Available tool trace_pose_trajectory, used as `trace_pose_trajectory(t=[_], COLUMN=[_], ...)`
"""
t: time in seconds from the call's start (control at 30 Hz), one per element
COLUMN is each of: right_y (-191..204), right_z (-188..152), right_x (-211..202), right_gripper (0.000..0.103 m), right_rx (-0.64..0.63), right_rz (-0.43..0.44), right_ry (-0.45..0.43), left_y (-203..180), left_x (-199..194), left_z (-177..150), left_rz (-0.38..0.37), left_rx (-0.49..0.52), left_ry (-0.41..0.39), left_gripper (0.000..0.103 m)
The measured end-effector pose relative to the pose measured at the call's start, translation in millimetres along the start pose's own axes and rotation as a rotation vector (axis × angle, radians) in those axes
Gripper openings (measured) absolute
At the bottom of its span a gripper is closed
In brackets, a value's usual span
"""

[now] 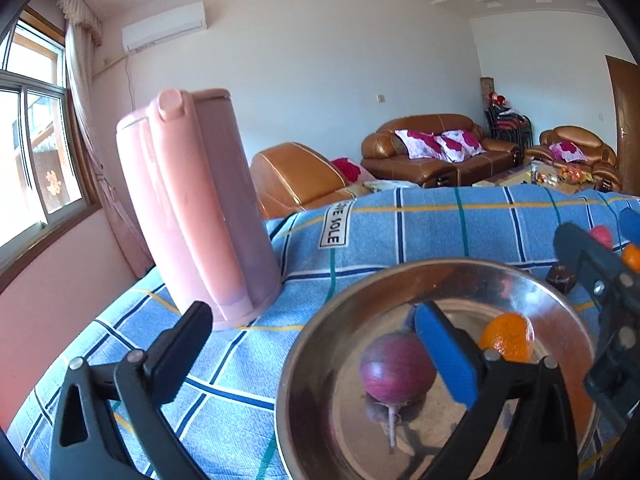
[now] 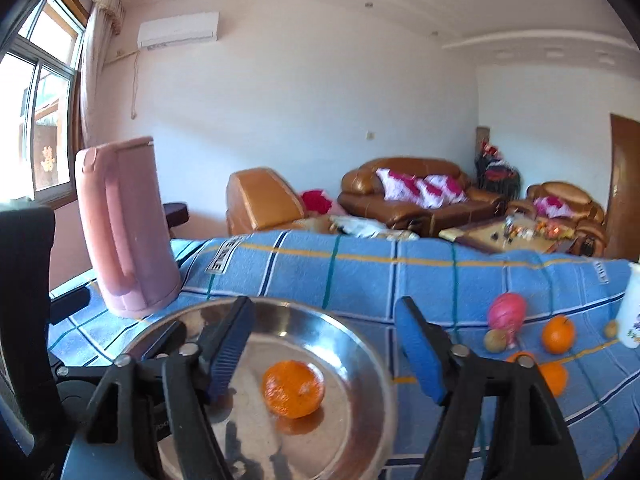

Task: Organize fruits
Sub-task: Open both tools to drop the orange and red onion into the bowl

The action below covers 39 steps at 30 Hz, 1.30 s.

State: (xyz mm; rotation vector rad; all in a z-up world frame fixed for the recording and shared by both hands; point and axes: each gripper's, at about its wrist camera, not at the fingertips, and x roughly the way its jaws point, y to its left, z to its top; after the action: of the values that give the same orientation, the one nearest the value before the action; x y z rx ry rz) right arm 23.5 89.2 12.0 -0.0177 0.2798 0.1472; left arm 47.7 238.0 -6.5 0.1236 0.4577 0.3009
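A: A sunlit living room with leather sofas; in front, a counter draped in a blue checked cloth, a pink jug upright at its left end. Where do things stand?

B: A steel dish already holds a purple, onion-like bulb and a mandarin. The left gripper stands wide with nothing between its fingers; the right gripper is also parted and empty, straddling the dish's far rim above the mandarin. It looks like the moment just after a drop-off.

A: And what remains?

B: To the right on the cloth lie a pink fruit, a small brownish fruit and two oranges, near a white vase. The next move likely calls for the right gripper to swing right, settle around one of them and carry it back to the dish without nudging the vase.
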Motion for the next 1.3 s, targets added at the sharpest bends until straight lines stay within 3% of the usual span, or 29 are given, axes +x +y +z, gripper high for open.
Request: trace_pose_trajectory(t=[0.07,0.4,0.6,0.93,1.3], right_y=[-9,-36,-32,-32,-44], right_z=[2,-1,-9,-12,-15], right_x=[-3,7,8,-15,-25], right_gripper=[0.086,0.087,0.087,0.087,0.086], right_rx=[0.033,0.113,0.054,0.008,0.001], right_rz=[-0.032,-0.088,-0.115,-0.106,-0.099], right_ry=[-0.023,0.059,0.114,0.076,0.094], left_y=[0,9,14,19,14], left_x=[0,-4,-7,-22,-40], left_z=[0,-5,-6,-12,-18], left_rz=[-0.010,-0.023,-0.016,-0.006,-0.007], left_rx=[-0.003,-0.066,-0.112,-0.157,-0.164], left_ry=[-0.004,0.014,0.004,-0.029,-0.039], left_gripper=[0.103,0.103,0.103,0.103,0.103])
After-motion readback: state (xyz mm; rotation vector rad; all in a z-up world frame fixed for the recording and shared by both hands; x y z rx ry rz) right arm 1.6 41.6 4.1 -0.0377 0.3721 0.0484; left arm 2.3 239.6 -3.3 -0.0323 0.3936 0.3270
